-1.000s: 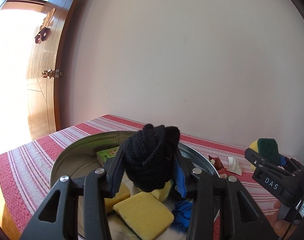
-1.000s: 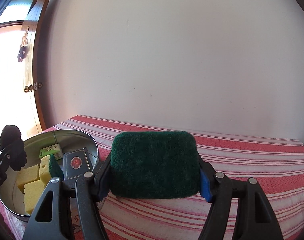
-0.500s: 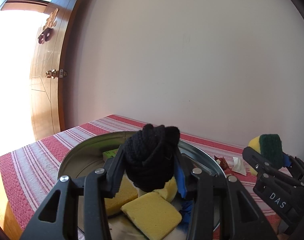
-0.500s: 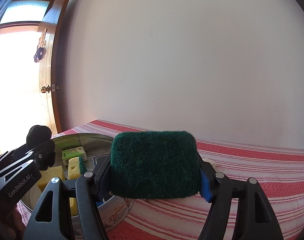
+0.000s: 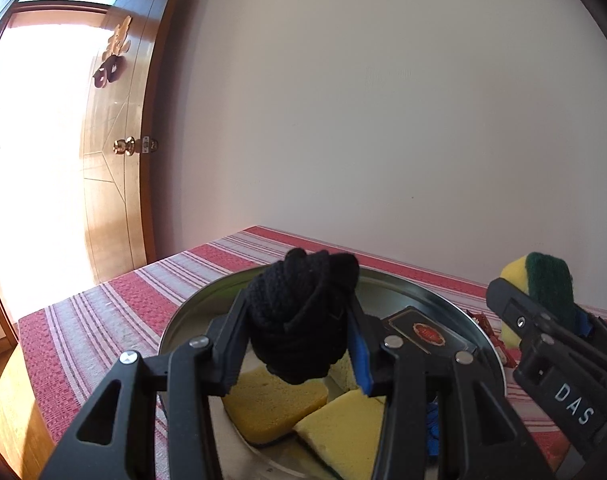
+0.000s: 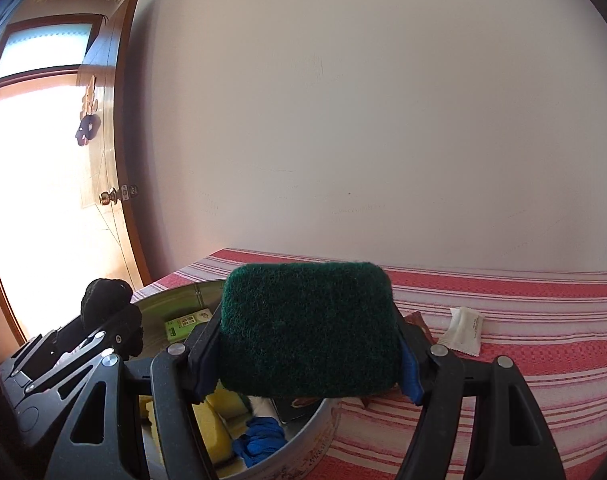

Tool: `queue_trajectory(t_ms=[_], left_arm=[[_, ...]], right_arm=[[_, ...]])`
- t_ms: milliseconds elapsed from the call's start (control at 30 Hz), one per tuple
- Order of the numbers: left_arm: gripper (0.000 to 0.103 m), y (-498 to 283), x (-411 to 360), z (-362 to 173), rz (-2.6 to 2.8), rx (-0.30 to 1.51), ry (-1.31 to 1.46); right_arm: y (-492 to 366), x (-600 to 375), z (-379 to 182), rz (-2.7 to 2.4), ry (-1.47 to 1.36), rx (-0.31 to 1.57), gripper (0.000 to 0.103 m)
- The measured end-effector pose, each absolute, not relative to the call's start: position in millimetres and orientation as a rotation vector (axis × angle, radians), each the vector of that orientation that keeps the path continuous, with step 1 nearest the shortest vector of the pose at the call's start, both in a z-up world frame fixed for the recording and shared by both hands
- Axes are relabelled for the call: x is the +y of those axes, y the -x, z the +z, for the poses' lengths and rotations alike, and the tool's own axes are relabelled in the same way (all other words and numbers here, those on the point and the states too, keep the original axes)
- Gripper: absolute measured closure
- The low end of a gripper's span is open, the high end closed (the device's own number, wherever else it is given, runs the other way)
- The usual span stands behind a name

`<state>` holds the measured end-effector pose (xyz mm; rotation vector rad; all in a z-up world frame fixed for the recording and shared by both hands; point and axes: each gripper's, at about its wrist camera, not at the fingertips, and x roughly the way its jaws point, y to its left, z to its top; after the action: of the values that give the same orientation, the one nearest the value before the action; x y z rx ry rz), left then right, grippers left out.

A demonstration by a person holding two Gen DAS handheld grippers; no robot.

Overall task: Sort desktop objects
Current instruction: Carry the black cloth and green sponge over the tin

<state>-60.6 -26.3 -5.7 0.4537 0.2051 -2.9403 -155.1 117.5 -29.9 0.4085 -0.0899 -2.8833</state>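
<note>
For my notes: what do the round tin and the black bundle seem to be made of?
Round tin: likely thin metal, shiny silver inside, with reflections on the wall. Black bundle: apparently knitted yarn or fabric, matte, with visible ribbed stitches.

A red cloth [image 6: 523, 292] with pale pink and white stripes covers the table. On it stands a silver tin [image 5: 423, 300] holding yellow sponges [image 5: 275, 404], a crumpled blue cloth [image 6: 259, 438], a lime-green box [image 6: 181, 326] and a black card case [image 5: 419, 332] bearing a red and gold emblem. A black knitted ball [image 5: 303, 316] sits between black fingers with blue pads [image 5: 359, 352]. Another sponge [image 6: 307, 328] shows a dark green scouring face, backed in yellow. A white sachet [image 6: 465, 330] lies on the stripes.
</note>
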Motion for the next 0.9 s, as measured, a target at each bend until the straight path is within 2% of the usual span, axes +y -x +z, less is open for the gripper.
queue_trajectory(t_ms=[133,400,900], left_arm=[[0.06,64.1,-32.4,-7.4,-2.913,0.207,-0.472],[0.06,67.3,-37.9,-8.2,-2.87,0.16,-0.469],[0.06,76.7,-38.2,-9.7,-2.837,0.087,-0.513]], right_arm=[[155.6,103.7,-32.8,-2.855,-0.41,-0.088,0.031],[148.0,88.8,-30.6,-2.931,-0.309,0.109,0.031],[174.2,87.4,-39.9,-2.945,-0.405,0.129,0.031]])
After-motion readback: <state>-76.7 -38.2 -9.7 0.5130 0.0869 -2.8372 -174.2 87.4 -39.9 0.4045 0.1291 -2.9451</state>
